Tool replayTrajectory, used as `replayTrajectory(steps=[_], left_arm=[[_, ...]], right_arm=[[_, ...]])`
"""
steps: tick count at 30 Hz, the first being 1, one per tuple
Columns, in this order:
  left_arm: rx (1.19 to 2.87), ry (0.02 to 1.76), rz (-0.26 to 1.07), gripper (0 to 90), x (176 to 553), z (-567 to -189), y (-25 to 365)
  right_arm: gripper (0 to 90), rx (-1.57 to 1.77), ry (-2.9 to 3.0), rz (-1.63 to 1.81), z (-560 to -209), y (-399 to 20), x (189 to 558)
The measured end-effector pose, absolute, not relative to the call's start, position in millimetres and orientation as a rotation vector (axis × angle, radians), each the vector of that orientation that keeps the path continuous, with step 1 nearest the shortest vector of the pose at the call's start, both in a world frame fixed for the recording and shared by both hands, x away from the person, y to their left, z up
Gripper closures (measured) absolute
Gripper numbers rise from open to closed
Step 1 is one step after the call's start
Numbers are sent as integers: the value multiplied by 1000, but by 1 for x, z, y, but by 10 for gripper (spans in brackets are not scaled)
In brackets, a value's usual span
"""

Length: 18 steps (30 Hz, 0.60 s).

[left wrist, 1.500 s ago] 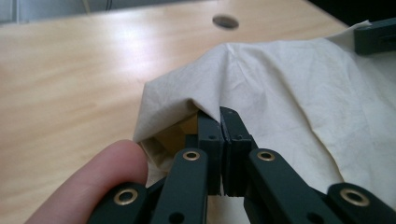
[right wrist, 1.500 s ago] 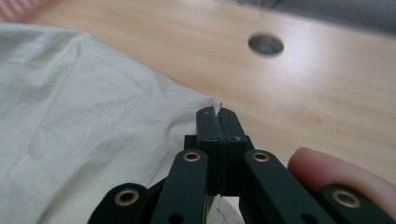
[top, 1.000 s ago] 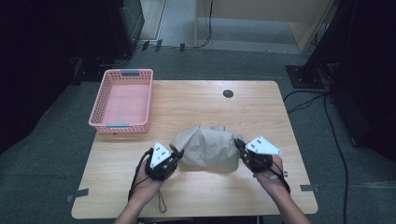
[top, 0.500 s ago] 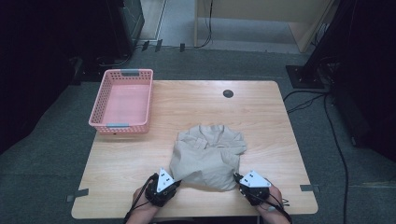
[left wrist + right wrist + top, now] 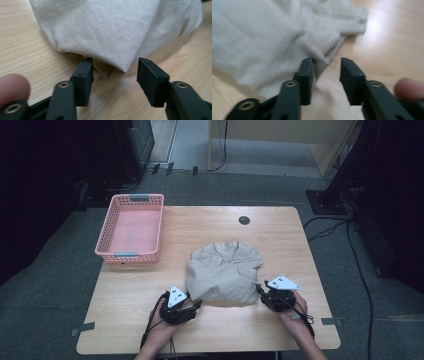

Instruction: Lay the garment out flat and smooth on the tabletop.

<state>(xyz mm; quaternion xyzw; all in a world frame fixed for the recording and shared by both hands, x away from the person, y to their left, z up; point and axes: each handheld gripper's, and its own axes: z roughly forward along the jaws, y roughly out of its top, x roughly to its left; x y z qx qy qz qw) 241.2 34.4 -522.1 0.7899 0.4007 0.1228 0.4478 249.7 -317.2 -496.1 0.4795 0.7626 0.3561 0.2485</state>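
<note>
Two grippers sit at the near corners of a beige cloth [image 5: 224, 274] bunched mid-table. The left gripper [image 5: 113, 71] is spread wide, and the right gripper [image 5: 327, 75] is spread too, holding nothing. The cloth looks soft, light and floppy. Pinch a near corner.

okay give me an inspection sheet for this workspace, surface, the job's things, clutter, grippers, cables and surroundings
Surface: wooden table, dark round spot near far edge.
Job's things: beige cloth crumpled mid-table; pink basket at far left, looks empty.
Clutter: nothing seen.
Grippers: left gripper open at the cloth's near corner; right gripper open at the cloth's edge, nothing gripped.
Cables: one trails from each gripper; more cross the floor at right.
Surroundings: grey carpet, dark stands, wooden furniture beyond.
</note>
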Motion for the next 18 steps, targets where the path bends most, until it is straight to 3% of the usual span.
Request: replayTrajectory(steps=[7,15,17,18], left_arm=[[1850,998,267,416,238,-513,60],[1813,1018,285,420,236,-506,68],[1817,1017,293,422,236,-505,68],[1817,1017,293,422,236,-505,68]], right_arm=[[529,1319,2076,1097,-447,-320,265],[434,1324,2268,1163,-446,-268,284],[525,1310,2309,1118,-453,-256,286],[525,1310,2309,1118,-453,-256,286]])
